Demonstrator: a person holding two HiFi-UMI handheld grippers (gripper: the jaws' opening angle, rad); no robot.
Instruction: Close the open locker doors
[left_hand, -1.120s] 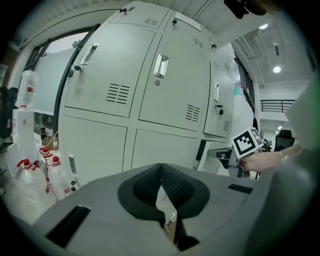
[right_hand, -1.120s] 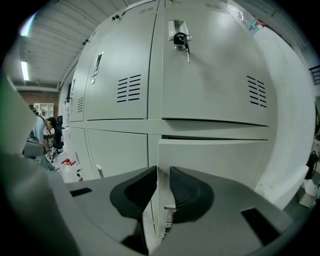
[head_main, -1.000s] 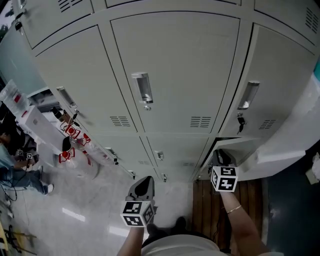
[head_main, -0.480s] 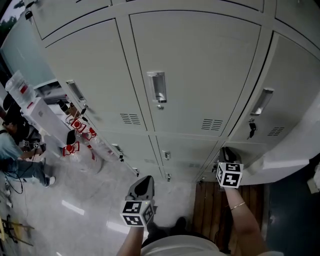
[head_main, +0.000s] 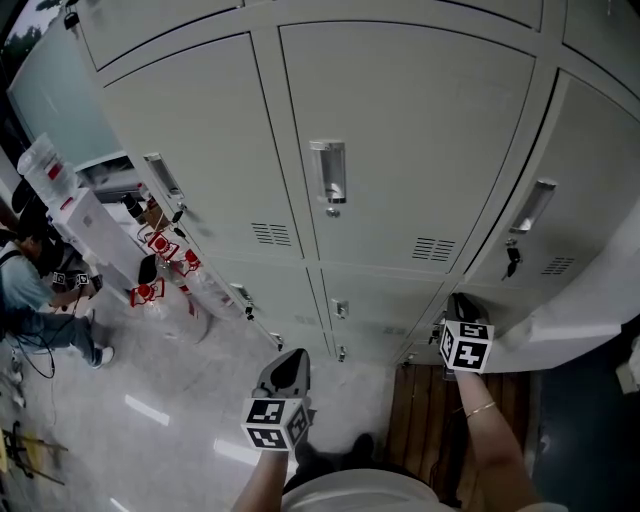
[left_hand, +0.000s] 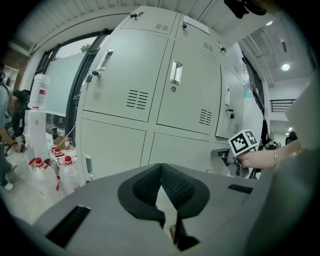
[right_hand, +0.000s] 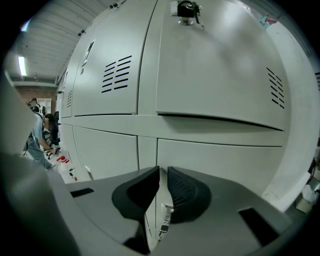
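Mostly shut lockers (head_main: 400, 130): I hold R gripper (head_main: 462, 305), jaws closing on nothing, beside the lower-right door (head_main: 565, 318), seemingly the last one open; L gripper (head_main: 290, 367) hangs idle, tongs pressed together.

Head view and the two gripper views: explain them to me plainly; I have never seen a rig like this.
No robot here: a person holds a hand tool with a claw in each hand. The head view looks down from the person's head at grey lockers. The left claw hovers over the floor, and the right claw reaches toward a pale door that appears to stand open in the bottom row. The other two pictures come from cameras riding on each tool, looking along its claw. The left claw is shut and empty. The right claw is closing, a narrow gap left, nothing gripped. Red-capped bottles stand on the floor at left.
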